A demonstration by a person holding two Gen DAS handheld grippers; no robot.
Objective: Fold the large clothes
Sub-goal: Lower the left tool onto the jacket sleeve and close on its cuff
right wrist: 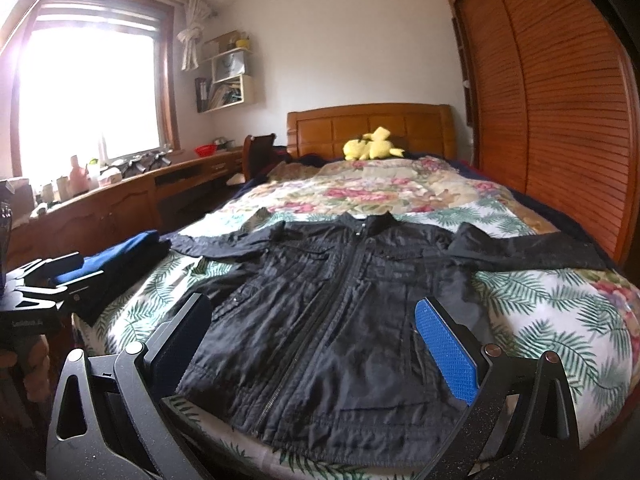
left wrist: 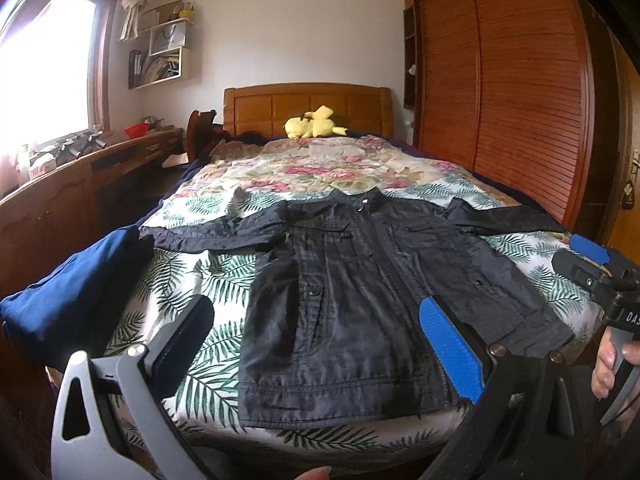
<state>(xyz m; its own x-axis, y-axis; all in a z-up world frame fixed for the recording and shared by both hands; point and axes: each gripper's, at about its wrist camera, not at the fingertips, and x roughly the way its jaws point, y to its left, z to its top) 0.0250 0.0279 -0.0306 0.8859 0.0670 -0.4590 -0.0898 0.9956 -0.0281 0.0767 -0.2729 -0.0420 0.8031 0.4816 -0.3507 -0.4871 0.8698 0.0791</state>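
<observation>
Jacket: we see the black jacket [left wrist: 360, 300] lying flat on the bed [left wrist: 192, 380], zipped up, sleeves out at 9 and 3 o'clock.
Left tongs: our left tongs [left wrist: 320, 340] are wide apart and hold nothing.
Right tongs: our right tongs [right wrist: 316, 340] are wide apart too, with nothing in them.
Blue cloth: a folded blue cloth [left wrist: 68, 292] sits at 9 o'clock; its near end is cut off.
Hard to see: the yellow toy [left wrist: 314, 123] at 12 o'clock is blurry.

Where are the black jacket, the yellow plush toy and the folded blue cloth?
jacket [right wrist: 340, 300], right wrist view, on its front by the zip.
plush toy [right wrist: 370, 146], right wrist view, on its body.
blue cloth [left wrist: 76, 280], left wrist view, on its top surface.
</observation>
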